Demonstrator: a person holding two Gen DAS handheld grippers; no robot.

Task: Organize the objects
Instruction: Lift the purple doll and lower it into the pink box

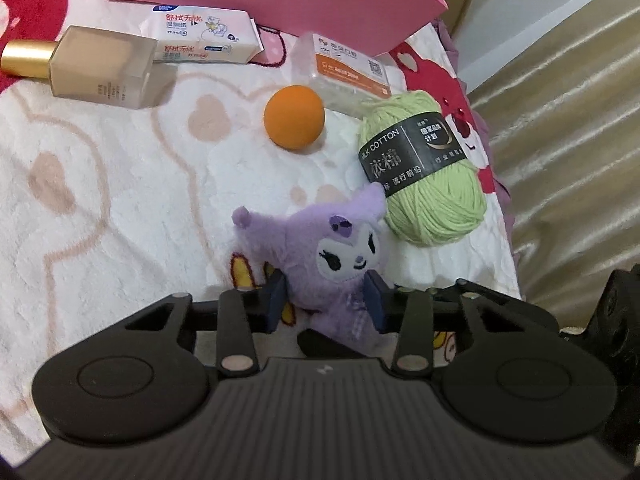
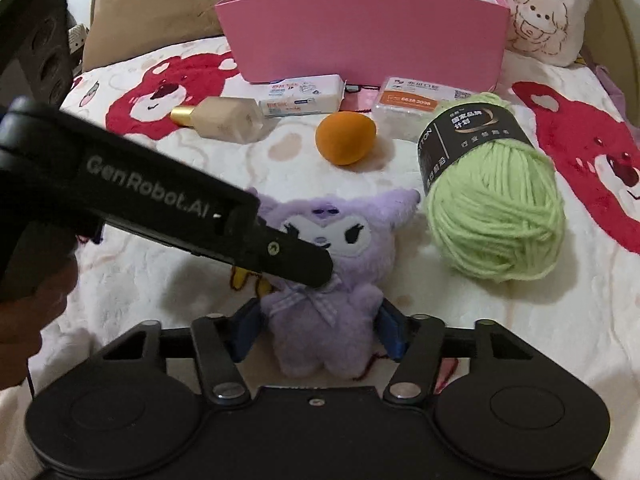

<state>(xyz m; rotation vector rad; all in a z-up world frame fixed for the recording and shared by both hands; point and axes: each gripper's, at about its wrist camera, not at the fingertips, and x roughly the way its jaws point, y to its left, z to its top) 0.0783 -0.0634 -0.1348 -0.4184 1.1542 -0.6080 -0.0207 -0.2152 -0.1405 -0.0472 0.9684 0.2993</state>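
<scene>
A purple plush toy (image 1: 340,256) lies face up on the white blanket (image 1: 120,200). My left gripper (image 1: 326,300) is shut on it, a blue pad pressed against each side of its neck. In the right wrist view the same plush toy (image 2: 320,320) lies between the blue pads of my right gripper (image 2: 320,332), which touch both sides of its body. My left gripper (image 2: 312,268) reaches in from the left, its tip over the toy's neck. A pink box (image 2: 368,44) stands open at the back.
Beside the toy lie a green yarn ball (image 2: 496,216), an orange sponge egg (image 2: 346,138), a foundation bottle (image 2: 224,120), a tissue pack (image 2: 304,96) and a clear swab box (image 2: 412,108). The blanket's right edge (image 1: 508,216) drops to a gold cloth (image 1: 568,160).
</scene>
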